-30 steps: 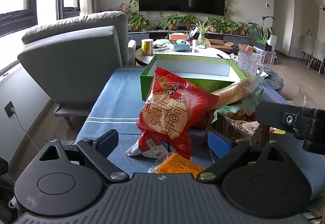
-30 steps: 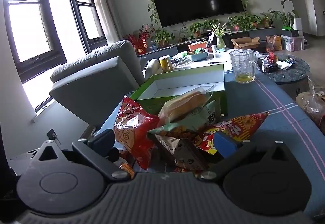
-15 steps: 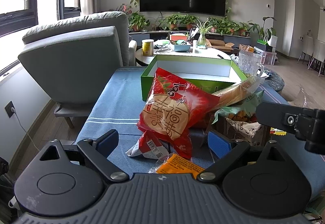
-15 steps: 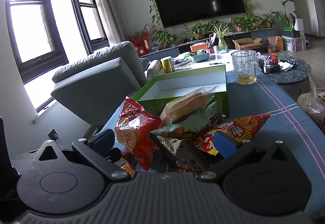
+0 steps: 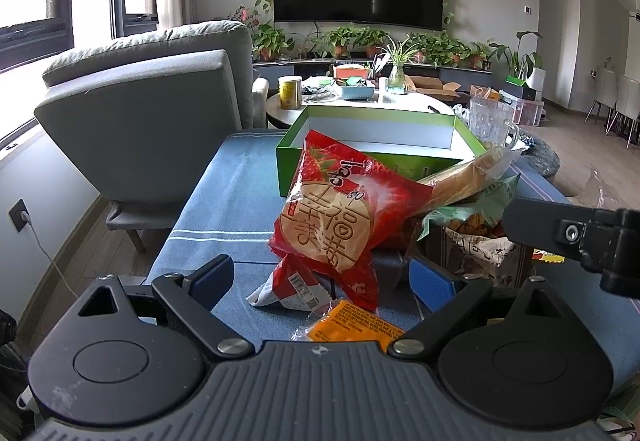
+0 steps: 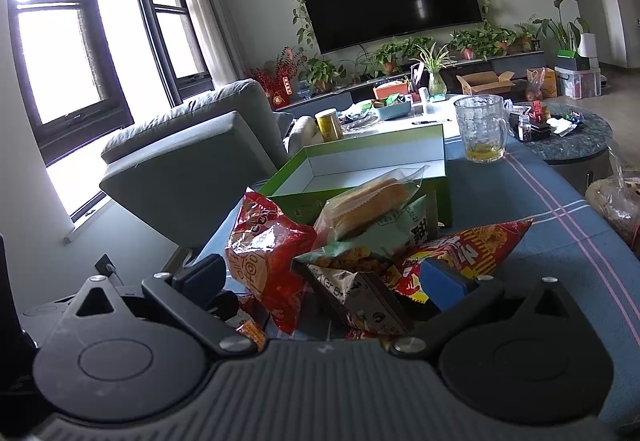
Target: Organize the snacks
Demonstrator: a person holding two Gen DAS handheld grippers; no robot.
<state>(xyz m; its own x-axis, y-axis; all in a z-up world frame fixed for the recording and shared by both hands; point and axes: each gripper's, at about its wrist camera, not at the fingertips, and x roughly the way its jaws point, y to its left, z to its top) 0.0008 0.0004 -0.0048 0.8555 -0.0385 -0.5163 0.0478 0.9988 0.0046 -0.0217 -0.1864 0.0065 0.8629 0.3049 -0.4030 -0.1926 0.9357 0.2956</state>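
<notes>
Grippers first. Left gripper (image 5: 322,277) stands with its blue-padded fingers spread wide, gripping nothing; the red strawberry-print bag (image 5: 340,213) rises between and beyond them, apart from both pads. Right gripper (image 6: 332,277) is likewise spread wide and empty-handed, its fingers flanking the near end of the snack pile; whether the right pad brushes the red and yellow chip bag (image 6: 476,249) cannot be settled from this angle.

Left wrist view alone shows a small crumpled red and white wrapper (image 5: 290,287) and an orange packet (image 5: 354,325) lying on the blue tablecloth (image 5: 224,201) just ahead of the gripper body, and the dark frame of the right tool entering from the right edge. Right wrist view alone shows the chip bag stretched out to the right of the pile, and yellow liquid in the bottom of the glass mug (image 6: 480,127).

Both views agree on the pile: a bread roll in clear wrap (image 6: 368,203) lies on a green snack bag (image 6: 384,237), which rests on an open dark-sided carton (image 6: 360,293). Behind the pile sits the green box (image 5: 380,157), open, white inside, nothing visible within. The mug stands past its far right corner. A grey armchair (image 5: 148,117) stands left of the table.
</notes>
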